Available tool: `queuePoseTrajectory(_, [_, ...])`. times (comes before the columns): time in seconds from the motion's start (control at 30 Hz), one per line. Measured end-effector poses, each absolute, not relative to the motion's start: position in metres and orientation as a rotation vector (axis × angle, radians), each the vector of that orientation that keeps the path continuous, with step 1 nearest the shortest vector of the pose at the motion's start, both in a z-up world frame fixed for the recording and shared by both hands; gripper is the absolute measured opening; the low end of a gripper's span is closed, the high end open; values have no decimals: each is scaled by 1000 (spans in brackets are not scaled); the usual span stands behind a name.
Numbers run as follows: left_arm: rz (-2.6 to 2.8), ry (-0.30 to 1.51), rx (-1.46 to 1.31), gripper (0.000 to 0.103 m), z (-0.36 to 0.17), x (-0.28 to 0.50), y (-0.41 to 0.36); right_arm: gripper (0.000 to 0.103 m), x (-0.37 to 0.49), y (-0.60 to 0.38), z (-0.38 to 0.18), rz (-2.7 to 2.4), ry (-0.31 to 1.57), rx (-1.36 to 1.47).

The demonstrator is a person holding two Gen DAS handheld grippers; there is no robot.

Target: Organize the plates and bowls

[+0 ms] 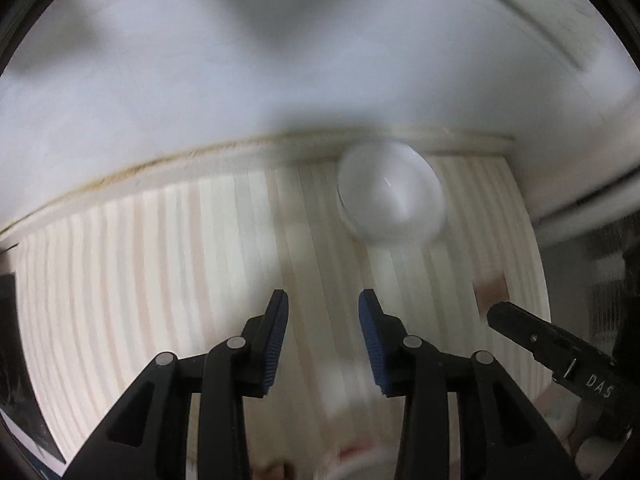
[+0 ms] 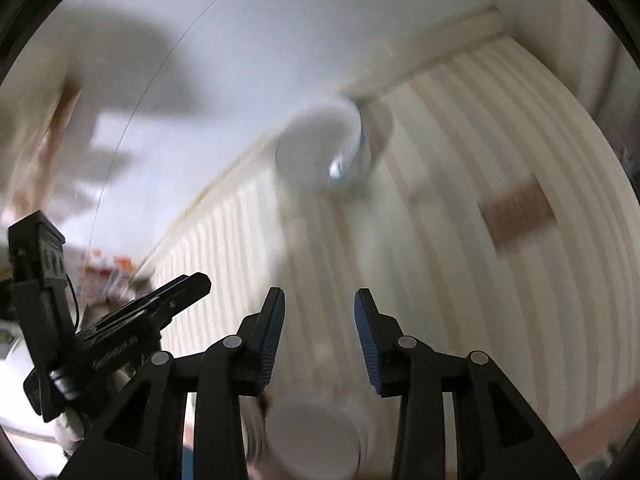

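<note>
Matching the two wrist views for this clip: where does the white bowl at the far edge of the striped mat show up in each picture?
Left wrist: the white bowl sits right of centre, above and ahead of the open left gripper, near the wall.
Right wrist: the same bowl lies just above centre, ahead of the open right gripper, blurred.
Shared landmark: the striped mat, with its brown patch.
</note>
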State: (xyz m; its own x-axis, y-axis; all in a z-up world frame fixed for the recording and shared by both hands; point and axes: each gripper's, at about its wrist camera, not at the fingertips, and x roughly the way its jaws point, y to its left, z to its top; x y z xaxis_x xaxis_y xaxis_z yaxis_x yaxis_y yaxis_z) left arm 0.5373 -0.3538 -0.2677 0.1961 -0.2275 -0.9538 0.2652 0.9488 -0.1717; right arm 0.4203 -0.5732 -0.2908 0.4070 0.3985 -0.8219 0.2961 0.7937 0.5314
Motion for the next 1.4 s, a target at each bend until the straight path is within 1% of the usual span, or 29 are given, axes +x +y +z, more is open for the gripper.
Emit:
queuePoseTrajectory(0.1, [-328,1353,35,34,-290,575,-369,39,478,-585,-309,25,1168,640])
queuePoseTrajectory(0.2, [-347,1397,29,34,-314,595,-385,39,521,-593,-332,-9,1198,630])
queuePoseTrajectory(0.37, [-365,1470,56,34,-347,607,-407,39,554,-600,-368,-18,1269,657])
queuePoseTrajectory(0.4, [-366,1480,54,26,-352,609,-409,38,558,-600,-376,-9,1281,668])
queuePoseTrajectory(0.43, [-367,1480,55,21,-355,611,-411,36,562,-601,-380,-2,1291,670])
queuePoseTrajectory(0.47, [-377,1473,59,17,-356,611,-413,30,564,-600,-385,3,1301,670])
queuePoseTrajectory(0.5, [-384,1465,56,15,-356,611,-414,25,566,-600,-388,18,1301,679])
queuePoseTrajectory(0.63, [-378,1433,91,15,-352,606,-420,21,568,-597,-385,23,1280,644])
queuePoseTrajectory(0.77, [-381,1423,83,15,-347,598,-419,21,567,-595,-383,26,1279,617])
queuePoseTrajectory(1.0, [-401,1375,89,15,-315,574,-414,20,548,-589,-369,57,1266,605])
queuePoseTrajectory(1.17, [-417,1355,64,15,-292,551,-398,20,520,-580,-342,71,1235,603])
queuePoseTrajectory(1.4, [-458,1324,58,15,-255,498,-374,21,469,-558,-294,83,1191,554])
